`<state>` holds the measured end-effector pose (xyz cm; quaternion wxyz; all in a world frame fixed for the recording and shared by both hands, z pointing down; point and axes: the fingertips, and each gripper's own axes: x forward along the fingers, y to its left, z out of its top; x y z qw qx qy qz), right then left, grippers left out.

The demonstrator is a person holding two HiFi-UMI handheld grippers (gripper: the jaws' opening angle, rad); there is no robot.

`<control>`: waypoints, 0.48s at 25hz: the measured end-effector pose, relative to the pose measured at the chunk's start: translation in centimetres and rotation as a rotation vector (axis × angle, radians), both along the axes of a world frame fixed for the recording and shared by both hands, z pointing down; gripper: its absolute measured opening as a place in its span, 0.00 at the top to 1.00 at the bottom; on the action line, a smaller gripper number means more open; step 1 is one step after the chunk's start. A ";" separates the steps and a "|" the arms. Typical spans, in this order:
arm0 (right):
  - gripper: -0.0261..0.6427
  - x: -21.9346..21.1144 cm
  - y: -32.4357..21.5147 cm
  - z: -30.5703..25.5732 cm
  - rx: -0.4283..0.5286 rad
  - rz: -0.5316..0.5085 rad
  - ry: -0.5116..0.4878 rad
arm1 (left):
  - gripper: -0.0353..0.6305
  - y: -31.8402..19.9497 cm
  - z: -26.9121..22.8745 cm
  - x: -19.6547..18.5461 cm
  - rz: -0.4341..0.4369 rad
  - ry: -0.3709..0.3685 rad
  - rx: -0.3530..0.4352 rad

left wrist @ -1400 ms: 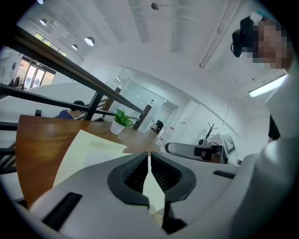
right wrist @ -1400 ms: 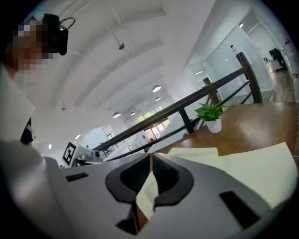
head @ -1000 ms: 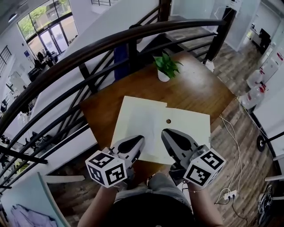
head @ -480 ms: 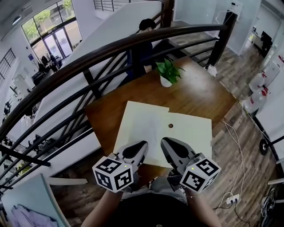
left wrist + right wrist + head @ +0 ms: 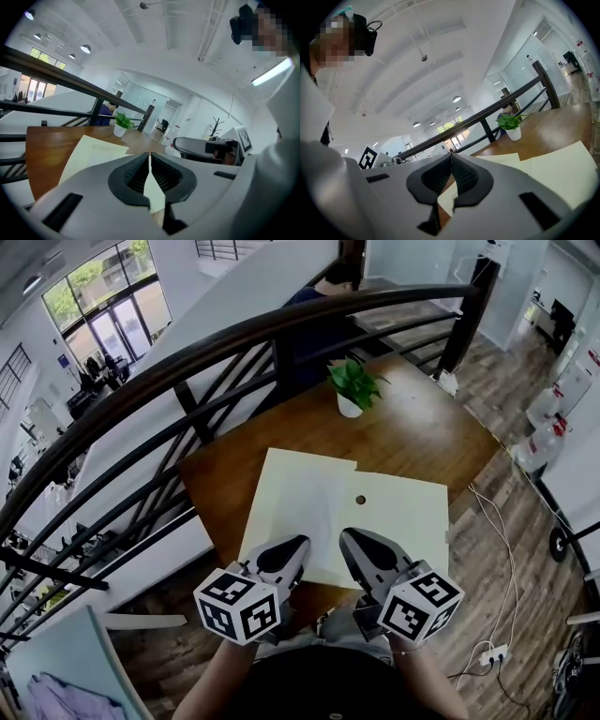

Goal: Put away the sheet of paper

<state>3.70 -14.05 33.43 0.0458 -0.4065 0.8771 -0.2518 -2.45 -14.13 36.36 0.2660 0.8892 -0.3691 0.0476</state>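
**newbie_ops:** Quick check, where's your sheet of paper (image 5: pixel 319 507) sitting right now?

**rigwatcher:** It's flat on the wooden table (image 5: pixel 422 432), on your side of the potted plant (image 5: pixel 352 385) and well apart from it. It's pale yellowish, with a stepped edge on the side facing the plant. There's a small dark round spot (image 5: pixel 360 500) on it, pretty much in line between the plant and you.

**newbie_ops:** And the grippers?

**rigwatcher:** Both are at the paper's edge farthest from the plant, side by side, noses aimed toward the plant. Your left gripper (image 5: pixel 149 154) has its jaws pressed together at the tips, with nothing clamped that I can make out. The pale strip in the slot behind the tips looks like the sheet lying underneath. Your right gripper (image 5: pixel 451 154) is the same deal: jaws closed tight and tips meeting, with table wood and paper showing through the gap below. I can't tell if either nose actually touches the sheet.

**newbie_ops:** Anything else nearby?

**rigwatcher:** A dark railing (image 5: pixel 225 343) runs past on the far side of the plant. A person in dark blue (image 5: pixel 317 294) is just beyond that, behind the plant.
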 end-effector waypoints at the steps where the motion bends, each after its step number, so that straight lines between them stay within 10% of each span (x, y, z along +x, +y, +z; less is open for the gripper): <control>1: 0.92 0.0 0.0 0.0 0.000 0.001 0.002 | 0.91 0.0 0.0 -0.1 -0.002 0.000 0.000; 12: 0.92 0.0 0.0 0.6 -0.011 -0.003 0.020 | 0.91 -0.1 0.4 -0.4 -0.009 -0.001 -0.010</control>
